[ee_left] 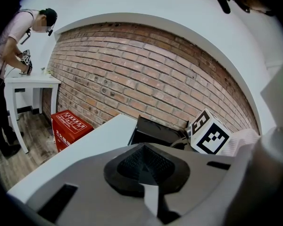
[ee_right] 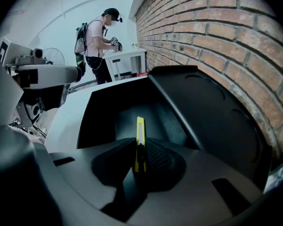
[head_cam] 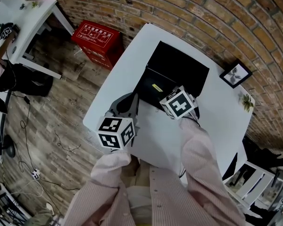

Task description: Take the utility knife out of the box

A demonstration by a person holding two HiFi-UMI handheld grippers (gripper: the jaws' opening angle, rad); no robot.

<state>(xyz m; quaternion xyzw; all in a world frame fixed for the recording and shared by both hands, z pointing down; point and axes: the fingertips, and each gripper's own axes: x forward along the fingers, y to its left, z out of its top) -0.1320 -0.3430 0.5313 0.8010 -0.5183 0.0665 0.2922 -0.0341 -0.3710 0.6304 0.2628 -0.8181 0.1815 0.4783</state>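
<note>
On the left, the left gripper (ee_left: 144, 165) was clenched tight with nothing in it. Its tip sat close to the left side of the black box (head_cam: 146, 89) on the white table (head_cam: 217, 121). I could not tell if it touched the box. A good job for it was to wait there, ready to stop the box if it slid or tipped.

In the middle, the box stood open, and its lid (head_cam: 181, 62) leaned back toward the brick wall (head_cam: 203, 13). The yellow utility knife (ee_right: 140, 128) was not out yet. It was low down inside the box.

On the right, the right gripper (ee_right: 139, 157) pointed down into the box. It was pinching the knife, one pad on each flat side. Part of the knife stuck out in front of the pads.

To do this step well, I think the pinch had to be firm first. The knife looked thin and smooth, so it could slip or swing. Then the lift should go slowly and straight up, away from the box walls and the lid. If the box came up too, the left gripper could press it down.
</note>
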